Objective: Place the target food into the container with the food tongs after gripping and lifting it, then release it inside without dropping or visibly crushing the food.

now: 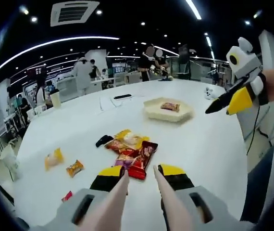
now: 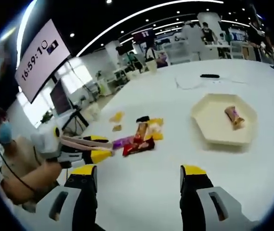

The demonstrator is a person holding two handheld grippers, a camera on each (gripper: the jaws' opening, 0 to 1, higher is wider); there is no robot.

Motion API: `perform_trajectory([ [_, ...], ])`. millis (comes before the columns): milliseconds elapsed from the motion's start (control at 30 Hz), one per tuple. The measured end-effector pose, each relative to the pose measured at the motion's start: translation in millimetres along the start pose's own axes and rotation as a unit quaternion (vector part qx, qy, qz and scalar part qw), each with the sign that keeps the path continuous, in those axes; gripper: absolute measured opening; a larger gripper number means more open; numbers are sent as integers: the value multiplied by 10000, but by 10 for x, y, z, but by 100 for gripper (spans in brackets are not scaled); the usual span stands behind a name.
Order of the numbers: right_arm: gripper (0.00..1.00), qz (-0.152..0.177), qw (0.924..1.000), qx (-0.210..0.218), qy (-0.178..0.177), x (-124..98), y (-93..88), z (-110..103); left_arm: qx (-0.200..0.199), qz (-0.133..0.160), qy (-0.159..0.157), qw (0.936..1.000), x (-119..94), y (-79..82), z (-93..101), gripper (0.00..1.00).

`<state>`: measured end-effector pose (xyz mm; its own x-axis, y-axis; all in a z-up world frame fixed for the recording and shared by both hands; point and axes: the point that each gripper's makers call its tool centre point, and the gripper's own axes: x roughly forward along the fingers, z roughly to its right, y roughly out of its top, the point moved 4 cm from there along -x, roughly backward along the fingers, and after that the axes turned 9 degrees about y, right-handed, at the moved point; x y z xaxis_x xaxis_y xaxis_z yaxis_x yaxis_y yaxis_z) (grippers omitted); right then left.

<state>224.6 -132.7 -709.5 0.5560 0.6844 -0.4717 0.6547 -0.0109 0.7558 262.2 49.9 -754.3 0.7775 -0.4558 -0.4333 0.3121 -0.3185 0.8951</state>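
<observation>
My left gripper (image 1: 142, 171) is shut on a pair of pale food tongs (image 1: 118, 192), whose two arms stand apart just short of a pile of snack packets (image 1: 130, 147). A red packet (image 1: 143, 158) lies nearest the tong tips. In the right gripper view the left gripper (image 2: 86, 147) and its tongs (image 2: 81, 141) point at the same pile (image 2: 139, 137). The cream hexagonal container (image 1: 151, 111) (image 2: 209, 130) sits farther along the white table with one packet (image 1: 169, 106) (image 2: 235, 116) inside. My right gripper (image 2: 138, 173) is open and holds nothing; it hovers above the table's right side (image 1: 228, 101).
Two orange packets (image 1: 54, 158) (image 1: 74, 167) and a small red one (image 1: 67, 196) lie left of the pile, and a black object (image 1: 104, 140) sits beside it. A black remote (image 1: 122, 96), papers and a cup (image 1: 55, 98) are farther back. People stand beyond the table.
</observation>
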Motion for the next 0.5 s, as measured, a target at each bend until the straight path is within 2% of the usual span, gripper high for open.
perform_trajectory([
  [167,70,-11,10000,55,-29,-1,-36,15,253,-24,-23,9997,68,18,-41,27],
  [500,69,-111,9999,103,-2,49,-144,-29,288,-74,83,9995,131,5,-230,27],
])
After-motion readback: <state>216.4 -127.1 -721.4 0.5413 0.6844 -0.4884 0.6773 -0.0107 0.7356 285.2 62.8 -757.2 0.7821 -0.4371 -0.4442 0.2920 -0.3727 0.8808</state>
